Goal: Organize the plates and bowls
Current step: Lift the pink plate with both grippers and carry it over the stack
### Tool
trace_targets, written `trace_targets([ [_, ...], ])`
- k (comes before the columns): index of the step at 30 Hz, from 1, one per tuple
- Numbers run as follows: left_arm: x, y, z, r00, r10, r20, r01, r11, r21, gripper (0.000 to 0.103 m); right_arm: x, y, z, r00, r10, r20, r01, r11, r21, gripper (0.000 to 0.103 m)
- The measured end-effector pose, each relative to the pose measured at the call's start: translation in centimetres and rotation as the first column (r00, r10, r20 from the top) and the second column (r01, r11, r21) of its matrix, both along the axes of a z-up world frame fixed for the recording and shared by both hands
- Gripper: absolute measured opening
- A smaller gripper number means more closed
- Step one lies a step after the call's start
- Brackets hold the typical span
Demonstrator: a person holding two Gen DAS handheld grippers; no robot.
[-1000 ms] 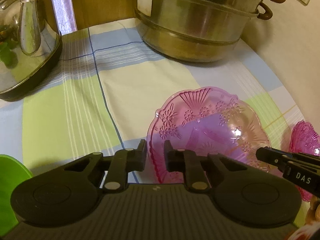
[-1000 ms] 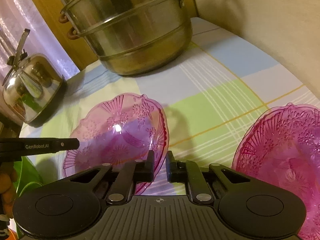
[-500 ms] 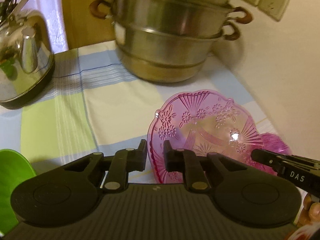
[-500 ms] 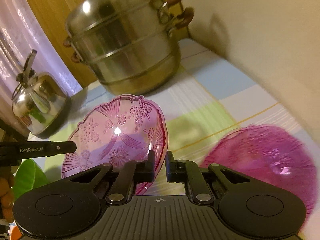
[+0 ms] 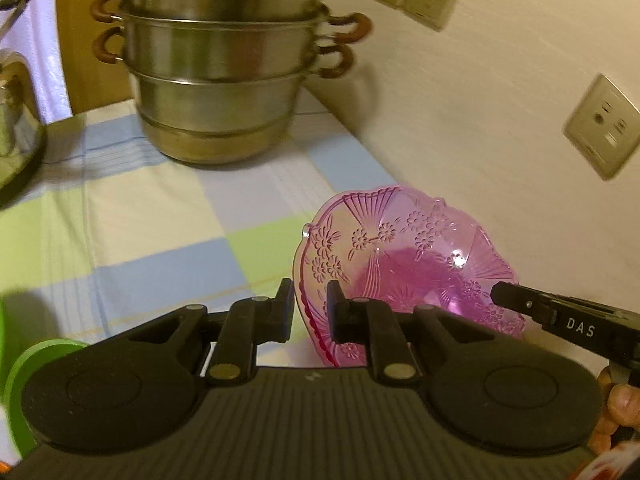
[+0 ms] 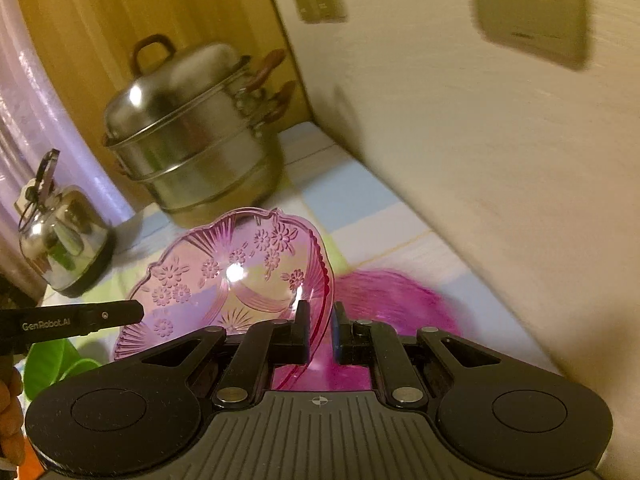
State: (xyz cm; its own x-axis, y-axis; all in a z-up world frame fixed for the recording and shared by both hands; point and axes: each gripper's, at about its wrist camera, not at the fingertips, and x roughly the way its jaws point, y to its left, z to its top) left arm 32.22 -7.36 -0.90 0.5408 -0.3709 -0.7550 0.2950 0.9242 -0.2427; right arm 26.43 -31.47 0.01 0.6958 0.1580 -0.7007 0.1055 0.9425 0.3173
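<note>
Both grippers have risen with the pink glass bowl between them, and it now hangs clear of the checked cloth on the tabletop where a second ago it sat low over the cloth; the wall sockets have come into view.

Seen from the left wrist, the left gripper has its jaws pinching the near-left rim of the bowl, one finger inside the rim and one outside. The right gripper does the same on the opposite rim, its jaws pressed onto the thin edge with the glass between them. Each gripper's black finger pokes into the other camera's picture, at the bowl's far side.

The bowl is tilted, its flower-and-fan pattern facing the cameras, and it is held just beside the pale wall. Below and behind it lies a second pink bowl on the cloth, blurred in the right wrist view and showing through the held glass in the left. Whether the two bowls touch I cannot tell.

At the far end of the tabletop stands a stacked steel steamer pot with brown handles and a domed lid. A shiny kettle stands to its left, well apart from the bowls. Something green sits at the near left edge. A person's fingers show at the lower right, on the right gripper's handle.
</note>
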Motion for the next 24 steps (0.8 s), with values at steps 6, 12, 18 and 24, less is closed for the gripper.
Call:
trace_targets([
  [6,-2.6,-2.8,-0.4,1.0,-0.032,0.0,0.032,0.999,0.003,0.015,-2.7,-2.8,0.0,0.999,-0.033,-0.013,0.032,0.999,-0.013,0.01],
  [12,-4.8,-4.1,-1.3,0.999,-0.038,-0.009,0.038,0.999,0.0,0.015,-5.2,-4.8,-0.6,0.998,-0.052,-0.023,0.052,0.998,-0.021,0.01],
  [18,-6.9,-5.0,-2.5,0.999,-0.034,-0.015,0.034,0.999,0.027,0.015,-7.0,-5.6,-2.0,0.997,-0.052,-0.049,0.051,0.999,-0.013,0.01],
  [24,-9.2,-5.6,-3.3,0.999,-0.035,-0.017,0.036,0.999,0.031,0.015,-9.3,-6.1,-2.6,0.997,-0.048,-0.061,0.047,0.999,-0.021,0.01],
])
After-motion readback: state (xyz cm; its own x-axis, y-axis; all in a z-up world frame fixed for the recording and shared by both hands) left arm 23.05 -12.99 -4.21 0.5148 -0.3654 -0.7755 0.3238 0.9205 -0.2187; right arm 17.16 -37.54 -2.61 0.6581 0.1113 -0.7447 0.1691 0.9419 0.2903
